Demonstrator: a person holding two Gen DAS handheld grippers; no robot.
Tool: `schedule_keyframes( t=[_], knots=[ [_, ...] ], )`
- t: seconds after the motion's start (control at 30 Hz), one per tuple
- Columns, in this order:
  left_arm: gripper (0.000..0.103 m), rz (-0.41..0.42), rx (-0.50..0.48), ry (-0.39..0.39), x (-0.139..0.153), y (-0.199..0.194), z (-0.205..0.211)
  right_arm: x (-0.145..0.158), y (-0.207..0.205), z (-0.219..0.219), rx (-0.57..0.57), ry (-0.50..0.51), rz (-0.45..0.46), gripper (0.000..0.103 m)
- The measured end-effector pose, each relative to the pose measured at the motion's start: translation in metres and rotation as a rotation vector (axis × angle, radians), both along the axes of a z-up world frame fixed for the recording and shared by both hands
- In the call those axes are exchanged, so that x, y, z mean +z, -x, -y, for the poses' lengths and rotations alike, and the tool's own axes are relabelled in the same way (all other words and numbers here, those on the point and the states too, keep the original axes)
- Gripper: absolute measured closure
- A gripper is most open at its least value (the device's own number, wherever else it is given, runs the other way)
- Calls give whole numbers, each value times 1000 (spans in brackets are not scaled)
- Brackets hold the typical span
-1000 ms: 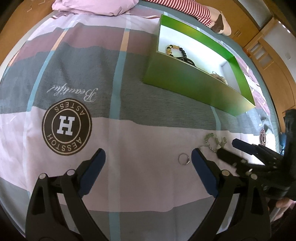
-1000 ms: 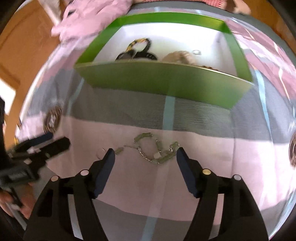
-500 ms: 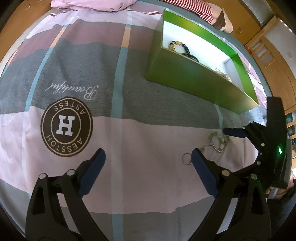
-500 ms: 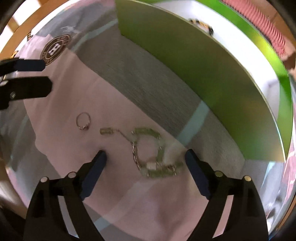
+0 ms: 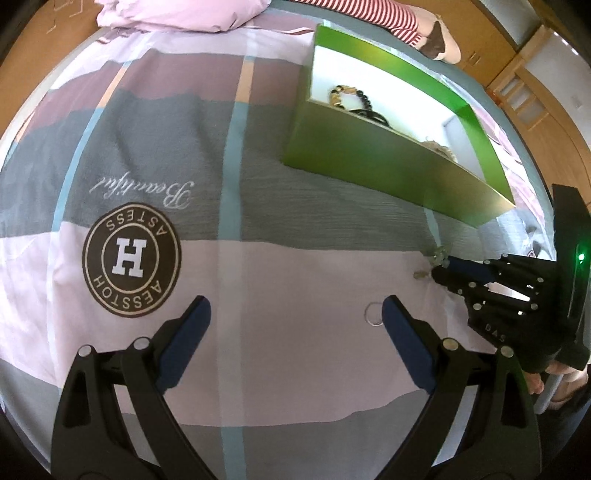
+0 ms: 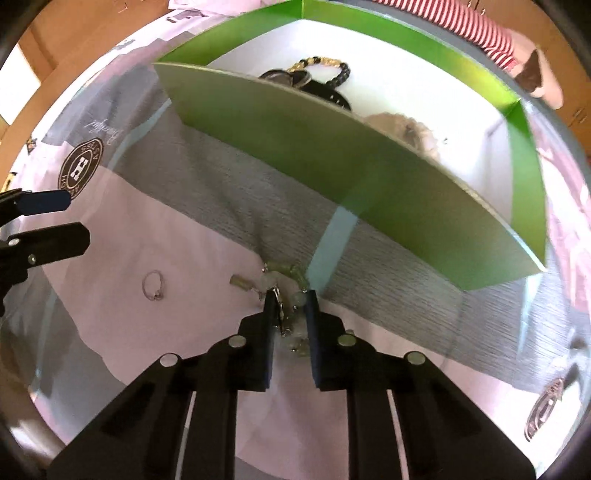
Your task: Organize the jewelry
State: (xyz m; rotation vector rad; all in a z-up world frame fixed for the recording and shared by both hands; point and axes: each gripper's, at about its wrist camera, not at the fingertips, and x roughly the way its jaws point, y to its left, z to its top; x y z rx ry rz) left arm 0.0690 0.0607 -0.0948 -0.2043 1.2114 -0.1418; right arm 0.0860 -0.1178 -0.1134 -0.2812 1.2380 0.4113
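Note:
A green bead bracelet with a silver chain [image 6: 284, 269] lies bunched on the pink stripe of the bedsheet, just in front of the green box [image 6: 332, 177]. My right gripper [image 6: 290, 299] points down on it, and its jaws are closing with the chain and beads pinched between the pads. From the left wrist the same gripper [image 5: 439, 269] covers most of the bracelet [image 5: 437, 254]. A small silver ring [image 5: 373, 314] lies loose beside the right finger of my left gripper [image 5: 295, 317], which hangs open with nothing in it. The ring [image 6: 153, 290] is also seen left of the bracelet.
The white-lined green box [image 5: 369, 162] holds a black-and-gold bead bracelet [image 5: 347, 98] and other pieces. A brown round logo [image 5: 131, 260] marks the sheet. A pink pillow [image 5: 184, 14] and a person's striped sleeve [image 5: 380, 14] lie at the far edge.
My right gripper rolled, settled onto the bracelet and drew its jaws from wide apart to nearly together around it. The left gripper and the ring stayed put.

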Motion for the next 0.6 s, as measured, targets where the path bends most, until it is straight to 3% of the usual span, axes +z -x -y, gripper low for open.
schedule_keyframes(
  t=[0.23,0.47,0.6],
  knots=[
    [8,-2,-26,20,2,2,10,34,10,30,-150,-40,75,87],
    [8,-28,-99,-70,-11,3,34,56,14,37,-254,-79,115,87],
    [8,-29,-149,-108,-15,5,49,66,21,29,-266,-59,210,87]
  ],
)
